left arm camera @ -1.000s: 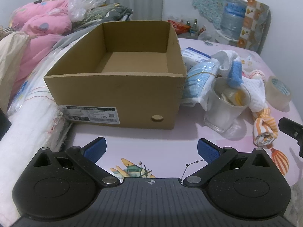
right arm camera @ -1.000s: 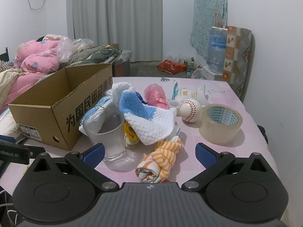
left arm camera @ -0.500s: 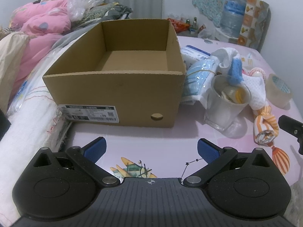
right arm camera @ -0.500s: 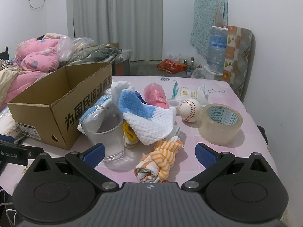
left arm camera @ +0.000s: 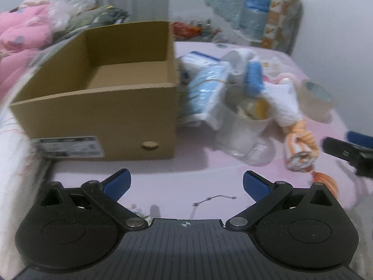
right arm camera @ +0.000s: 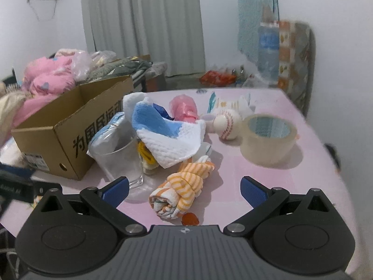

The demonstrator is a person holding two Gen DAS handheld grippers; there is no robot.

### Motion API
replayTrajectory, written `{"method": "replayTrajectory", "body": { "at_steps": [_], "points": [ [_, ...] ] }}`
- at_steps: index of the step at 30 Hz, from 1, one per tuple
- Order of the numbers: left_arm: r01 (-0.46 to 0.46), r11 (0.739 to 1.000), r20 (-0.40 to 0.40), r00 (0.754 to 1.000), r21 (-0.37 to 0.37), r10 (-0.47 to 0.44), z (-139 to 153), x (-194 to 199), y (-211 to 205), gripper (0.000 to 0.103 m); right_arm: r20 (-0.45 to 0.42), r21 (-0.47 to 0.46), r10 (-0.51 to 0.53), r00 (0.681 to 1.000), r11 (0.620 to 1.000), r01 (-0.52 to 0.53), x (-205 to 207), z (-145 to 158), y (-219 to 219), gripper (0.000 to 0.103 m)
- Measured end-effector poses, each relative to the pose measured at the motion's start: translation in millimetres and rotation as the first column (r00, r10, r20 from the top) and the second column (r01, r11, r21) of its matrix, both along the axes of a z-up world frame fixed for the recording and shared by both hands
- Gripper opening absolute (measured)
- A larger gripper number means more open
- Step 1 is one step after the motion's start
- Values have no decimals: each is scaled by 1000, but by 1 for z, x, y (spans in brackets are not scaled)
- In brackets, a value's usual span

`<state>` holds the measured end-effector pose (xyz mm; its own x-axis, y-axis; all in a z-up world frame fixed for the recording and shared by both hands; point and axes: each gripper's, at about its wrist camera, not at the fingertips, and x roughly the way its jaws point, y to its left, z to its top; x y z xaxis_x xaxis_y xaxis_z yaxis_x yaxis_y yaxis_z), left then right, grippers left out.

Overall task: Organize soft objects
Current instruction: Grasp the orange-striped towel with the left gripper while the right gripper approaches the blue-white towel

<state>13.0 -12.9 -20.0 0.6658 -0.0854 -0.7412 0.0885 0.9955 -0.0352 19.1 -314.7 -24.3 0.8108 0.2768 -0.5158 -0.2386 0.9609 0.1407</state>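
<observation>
An empty cardboard box (left arm camera: 98,114) (right arm camera: 70,135) stands on the pink table. To its right lies a heap of soft things: a blue-and-white waffle cloth (right arm camera: 170,135) (left arm camera: 254,77), a rolled orange-striped towel (right arm camera: 184,186) (left arm camera: 298,149), a pink bag (right arm camera: 184,107) and a pack of blue masks (left arm camera: 205,93). My right gripper (right arm camera: 184,189) is open, its blue pads either side of the orange towel and clear of it. My left gripper (left arm camera: 186,184) is open over bare table in front of the box.
A clear glass (right arm camera: 119,156) (left arm camera: 247,128) stands beside the box. A baseball (right arm camera: 227,123) and a tape roll (right arm camera: 268,135) sit to the right. Bedding (right arm camera: 46,84) is piled left of the table (right arm camera: 291,186). A water bottle (right arm camera: 268,46) stands by the far wall.
The right gripper has come forward and lower, so the orange towel now lies between its pads. The left view has tilted slightly and blurred; the box stays put.
</observation>
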Motion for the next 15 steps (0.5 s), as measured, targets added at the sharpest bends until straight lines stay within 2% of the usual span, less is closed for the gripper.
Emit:
{"method": "replayTrajectory", "body": {
  "at_steps": [4,7,9,12,15],
  "points": [
    [65,996,29,998,-64,-63,-2,0,-4,103,-67,94,26,997,995,-20,28,-8,-14,58],
    [114,991,20,993,-64,-113,-2,2,-12,102,-114,136,39,993,990,-23,47,-18,-17,56],
    [131,990,29,991,-50,-129,-2,1,-18,101,-183,189,60,981,982,-25,58,-31,-20,44],
    [162,986,37,986,-49,-160,-1,-1,-21,101,-237,300,110,965,953,-35,55,-45,-26,35],
    [187,981,44,982,-55,-184,1,-1,-21,98,-256,359,151,955,932,-51,42,-50,-27,35]
  ]
}}
